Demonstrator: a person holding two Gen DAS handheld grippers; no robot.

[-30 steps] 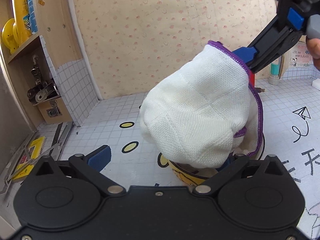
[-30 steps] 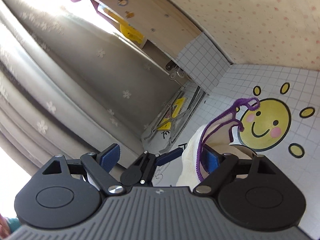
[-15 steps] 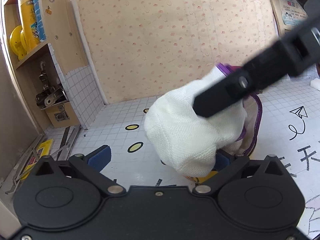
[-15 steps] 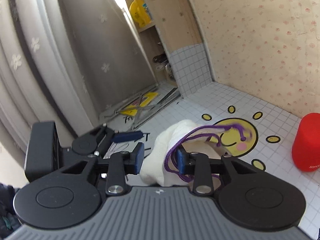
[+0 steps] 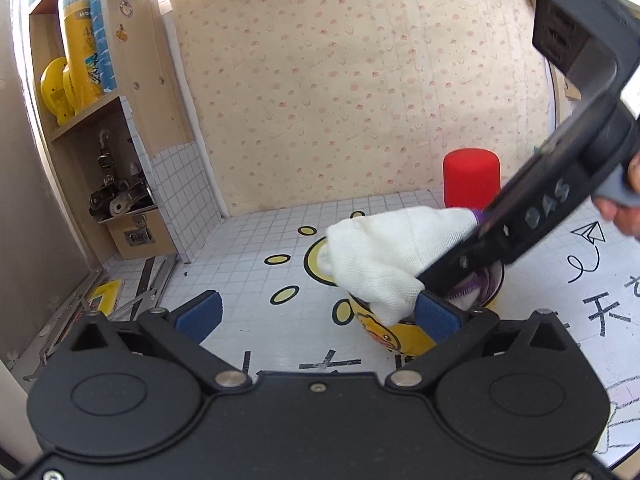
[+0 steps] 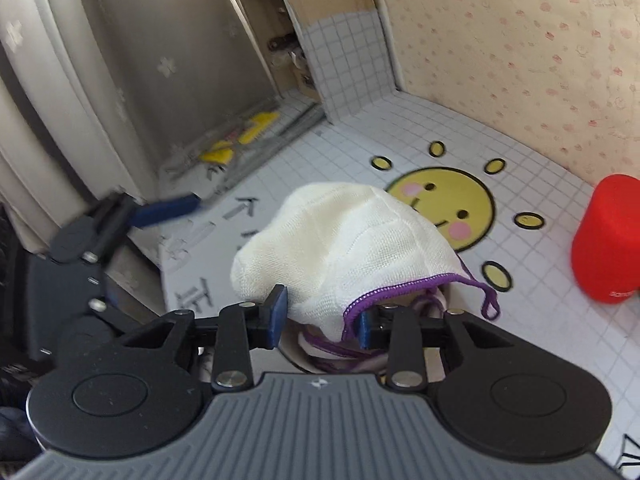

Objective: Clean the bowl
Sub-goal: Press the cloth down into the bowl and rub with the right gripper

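Item: my right gripper (image 6: 320,316), jaws pinching the white cloth (image 6: 344,240), has swung lower into the yellow bowl (image 5: 400,336); left gripper (image 5: 320,314) spread wide beside bowl; wiping underway.

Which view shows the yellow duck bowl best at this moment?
The left wrist view: the bowl shows its yellow outer wall, duck print and part of the rim, beneath the white cloth held by the right hand-held gripper. The right wrist view shows only a pale sliver of rim under the cloth.

The cloth (image 5: 384,256) drapes over the bowl (image 5: 400,336); the can (image 5: 471,178) stands behind.
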